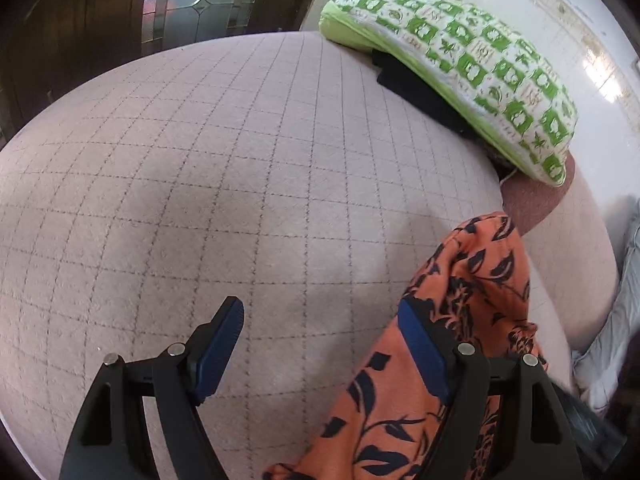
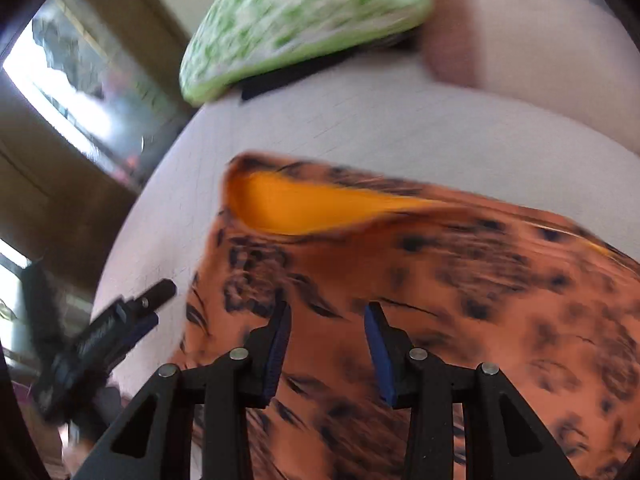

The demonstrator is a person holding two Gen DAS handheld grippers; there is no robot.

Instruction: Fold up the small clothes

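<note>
Here we see the left claw (image 1: 320, 344) with its jaws wide apart over the checked bed cover (image 1: 200, 160), nothing between them; its right finger (image 1: 420, 344) lies against the orange leaf-print garment (image 1: 472, 280). Our right claw (image 2: 327, 344) hangs over that same garment (image 2: 440, 280), jaws partly apart, and through the blur we cannot tell whether cloth is pinched. Beyond, a green patterned pillow (image 1: 460, 60) rests on a dark folded cloth (image 1: 416, 92).

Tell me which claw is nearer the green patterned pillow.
Neither clearly. The left claw hovers over the quilted mattress, the right claw over the orange leaf-print garment; both sit well short of the pillow.
</note>
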